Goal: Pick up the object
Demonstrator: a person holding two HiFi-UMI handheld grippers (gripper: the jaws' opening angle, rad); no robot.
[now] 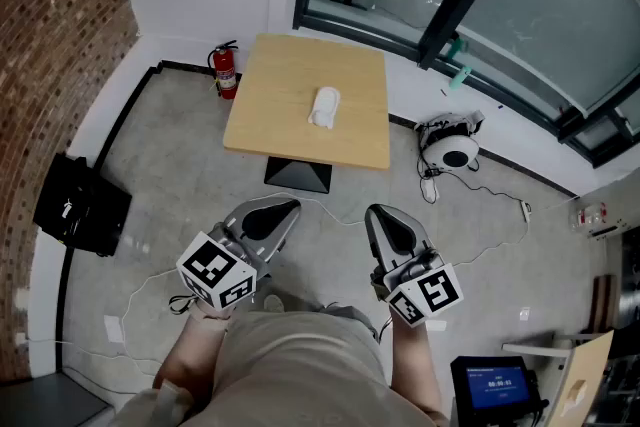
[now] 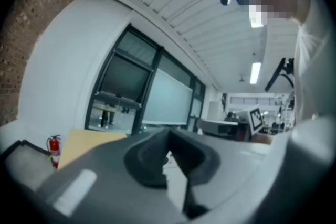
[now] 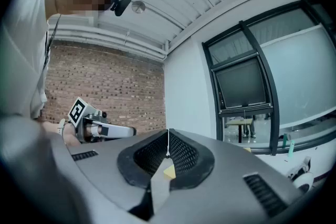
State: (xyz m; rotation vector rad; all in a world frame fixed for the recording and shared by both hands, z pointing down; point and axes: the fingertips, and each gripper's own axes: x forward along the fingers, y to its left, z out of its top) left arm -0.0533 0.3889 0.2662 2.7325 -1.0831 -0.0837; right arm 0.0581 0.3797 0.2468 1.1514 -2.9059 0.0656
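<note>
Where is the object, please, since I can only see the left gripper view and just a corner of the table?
Observer: A white bundle lies near the middle of the wooden table, in the head view.
Operator: Is the right tool ready?
Observer: The right tool has its jaws together, with nothing between them.
Operator: Are we close?
Observer: No; both it and the left tool hang over the floor, short of the table.

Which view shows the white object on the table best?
The head view: the white object lies fully visible near the middle of the wooden table. The left gripper view shows only part of that table, the right gripper view just a tan sliver beyond its jaws; neither shows the object.
</note>
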